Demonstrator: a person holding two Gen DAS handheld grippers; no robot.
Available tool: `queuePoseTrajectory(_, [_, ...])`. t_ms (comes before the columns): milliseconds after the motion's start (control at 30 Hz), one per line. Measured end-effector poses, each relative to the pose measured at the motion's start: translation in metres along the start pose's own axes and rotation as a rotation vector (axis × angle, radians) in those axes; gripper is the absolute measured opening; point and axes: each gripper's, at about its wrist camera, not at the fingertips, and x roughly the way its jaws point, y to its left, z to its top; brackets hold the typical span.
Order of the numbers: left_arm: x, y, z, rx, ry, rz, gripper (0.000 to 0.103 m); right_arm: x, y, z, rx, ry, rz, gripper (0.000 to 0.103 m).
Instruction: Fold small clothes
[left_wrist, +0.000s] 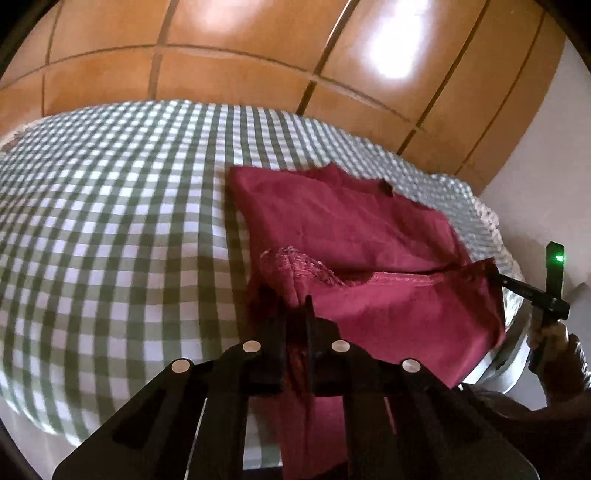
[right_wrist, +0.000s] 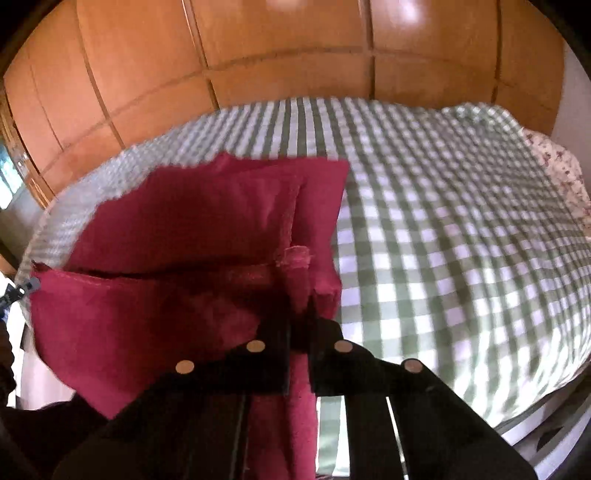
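Observation:
A dark red garment lies on the green-and-white checked bed, and its near edge is lifted off the sheet. My left gripper is shut on the near left corner, where a knitted hem bunches up between the fingers. At the right of this view my right gripper pinches the other near corner. In the right wrist view the right gripper is shut on a fold of the red garment, with cloth hanging down between its arms. The left gripper shows at the far left edge.
The checked bed spreads wide beside the garment. Orange wooden wardrobe doors stand behind the bed. A hand holds the right gripper's handle. A flowered cloth lies at the bed's far right corner.

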Motion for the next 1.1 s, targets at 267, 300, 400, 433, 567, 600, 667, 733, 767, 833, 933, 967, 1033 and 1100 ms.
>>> queuePoseTrajectory(267, [-0.012,-0.007,0.044,0.038,-0.121,0.011,0.006,-0.021,0.002,0.058,0.019,-0.132,0.017,0.006])
queuePoseTrajectory(300, [-0.008,-0.006,0.058,0.045,-0.141,0.021,0.006,-0.016,0.002,0.068,0.021,-0.140,0.011,0.006])
queuePoseTrajectory(400, [0.008,-0.005,0.090,0.064,-0.168,0.048,0.006,0.007,-0.005,0.101,0.054,-0.157,-0.001,0.006])
queuePoseTrajectory(433, [0.014,-0.004,0.100,0.063,-0.173,0.056,0.006,0.012,-0.008,0.109,0.066,-0.160,-0.006,0.006])
queuePoseTrajectory(567, [0.053,0.005,0.140,0.048,-0.170,0.099,0.006,0.056,-0.016,0.141,0.114,-0.144,-0.046,0.006])
queuePoseTrajectory(600, [0.066,0.008,0.147,0.037,-0.159,0.117,0.006,0.068,-0.017,0.145,0.124,-0.132,-0.059,0.006])
queuePoseTrajectory(667, [0.091,0.014,0.156,0.014,-0.130,0.146,0.006,0.099,-0.020,0.152,0.141,-0.099,-0.093,0.006])
queuePoseTrajectory(733, [0.116,0.021,0.160,0.007,-0.103,0.192,0.006,0.127,-0.023,0.154,0.156,-0.064,-0.124,0.006])
queuePoseTrajectory(767, [0.129,0.027,0.160,-0.014,-0.077,0.201,0.006,0.141,-0.024,0.151,0.160,-0.041,-0.140,0.006])
queuePoseTrajectory(833, [0.151,0.036,0.158,-0.032,-0.035,0.239,0.006,0.167,-0.027,0.143,0.165,0.009,-0.174,0.006])
queuePoseTrajectory(933, [0.178,0.051,0.146,-0.066,0.038,0.264,0.006,0.181,-0.029,0.133,0.159,0.023,-0.194,0.007])
queuePoseTrajectory(967, [0.180,0.052,0.144,-0.067,0.041,0.267,0.006,0.180,-0.030,0.133,0.163,0.022,-0.188,0.011])
queuePoseTrajectory(1033, [0.176,0.052,0.146,-0.069,0.045,0.272,0.015,0.175,-0.036,0.135,0.180,0.025,-0.180,0.021])
queuePoseTrajectory(1100, [0.168,0.051,0.150,-0.078,0.038,0.312,0.033,0.163,-0.038,0.135,0.192,0.009,-0.178,0.038])
